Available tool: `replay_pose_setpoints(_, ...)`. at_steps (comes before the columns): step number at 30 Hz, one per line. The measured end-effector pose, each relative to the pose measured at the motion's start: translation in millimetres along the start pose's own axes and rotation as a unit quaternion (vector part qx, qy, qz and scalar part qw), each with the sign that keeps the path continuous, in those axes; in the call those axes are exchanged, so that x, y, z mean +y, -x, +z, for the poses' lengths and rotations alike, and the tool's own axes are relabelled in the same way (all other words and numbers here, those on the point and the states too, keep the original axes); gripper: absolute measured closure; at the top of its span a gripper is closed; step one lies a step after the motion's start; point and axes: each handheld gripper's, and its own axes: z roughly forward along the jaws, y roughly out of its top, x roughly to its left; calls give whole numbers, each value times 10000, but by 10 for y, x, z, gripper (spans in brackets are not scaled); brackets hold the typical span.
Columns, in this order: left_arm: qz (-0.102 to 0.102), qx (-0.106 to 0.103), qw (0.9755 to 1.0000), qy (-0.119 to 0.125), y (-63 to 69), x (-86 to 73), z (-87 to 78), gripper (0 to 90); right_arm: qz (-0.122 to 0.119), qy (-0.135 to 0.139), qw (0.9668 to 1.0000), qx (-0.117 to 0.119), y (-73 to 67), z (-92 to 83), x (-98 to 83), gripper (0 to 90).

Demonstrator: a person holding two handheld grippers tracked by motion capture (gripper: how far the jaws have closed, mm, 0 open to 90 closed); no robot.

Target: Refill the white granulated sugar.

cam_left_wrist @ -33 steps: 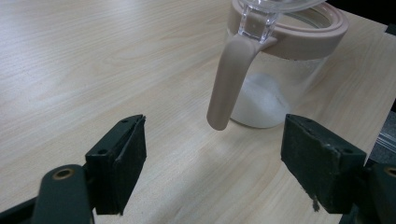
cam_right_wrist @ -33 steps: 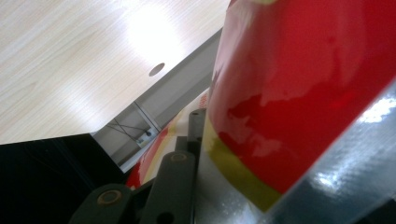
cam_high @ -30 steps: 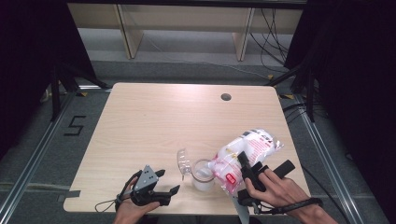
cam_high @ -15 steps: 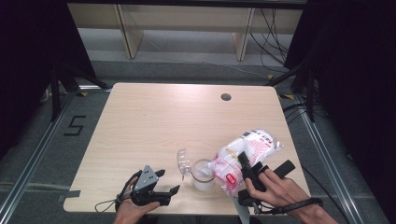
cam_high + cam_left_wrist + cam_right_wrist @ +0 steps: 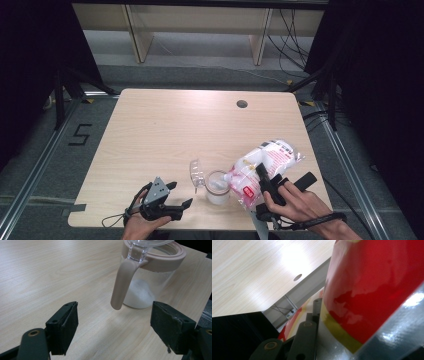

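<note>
A clear jar [image 5: 218, 187] with a pink rim and handle stands near the table's front edge, its clear lid [image 5: 195, 171] flipped open to the left. White powder lies in its bottom [image 5: 140, 293]. A white plastic bag [image 5: 262, 167] with red print is tilted over the jar, its low end at the jar's mouth. My right gripper [image 5: 263, 186] is shut on the bag's lower part; in the right gripper view the red bag [image 5: 372, 287] presses against the jaw. My left gripper [image 5: 172, 200] rests open on the table left of the jar, with the jar's handle [image 5: 122, 283] ahead between its pads.
The light wooden table [image 5: 165, 130] has a round cable hole [image 5: 242, 104] at the back right. Wooden shelving [image 5: 200, 25] stands beyond the far edge. Dark curtains flank both sides. A floor mark "5" [image 5: 80, 135] lies to the left.
</note>
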Motion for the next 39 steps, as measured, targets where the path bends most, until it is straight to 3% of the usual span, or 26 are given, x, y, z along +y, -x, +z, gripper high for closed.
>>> replay_pose_setpoints(5, -6, -1, 10000, 7, -1, 0, 1, 221, -75, -10, 10000, 37, 17, 3, -3, 806)
replay_pose_setpoints(9, -32, -8, 10000, 39, 4, 1, 5, 221, 4, -54, 10000, 5, 16, 3, -7, 806)
replay_pose_setpoints(11, -31, -9, 10000, 38, 4, 1, 4, 220, -154, -39, 9999, 3, 31, 4, -3, 806)
replay_pose_setpoints(15, -23, 22, 10000, 22, 5, 3, -1, 221, -83, -104, 9999, -10, 33, 3, -10, 806)
replay_pose_setpoints(17, -27, 19, 10000, 25, 5, 2, 0, 221, -240, -78, 9997, -19, 54, 9, -10, 806)
replay_pose_setpoints(19, -27, 15, 10000, 28, 4, 3, -1, 221, -164, -101, 9998, -27, 46, 11, -10, 806)
replay_pose_setpoints(30, -27, 17, 10000, 30, 4, 3, -2, 221, -221, -118, 9997, -31, 48, 15, -16, 809)
replay_pose_setpoints(33, -21, 17, 10000, 27, 2, 4, -3, 221, -356, -92, 9993, 9, 52, 19, -13, 809)
replay_pose_setpoints(35, 0, 19, 10000, 15, 0, 4, -6, 220, -173, -162, 9997, 50, 23, 12, -10, 809)
replay_pose_setpoints(36, 17, 22, 10000, 1, -3, 5, -8, 221, -373, -78, 9993, 18, 46, 21, -2, 809)
replay_pose_setpoints(39, -1, 19, 10000, 16, 0, 4, -5, 220, -253, -91, 9996, 2, 32, 17, 5, 810)
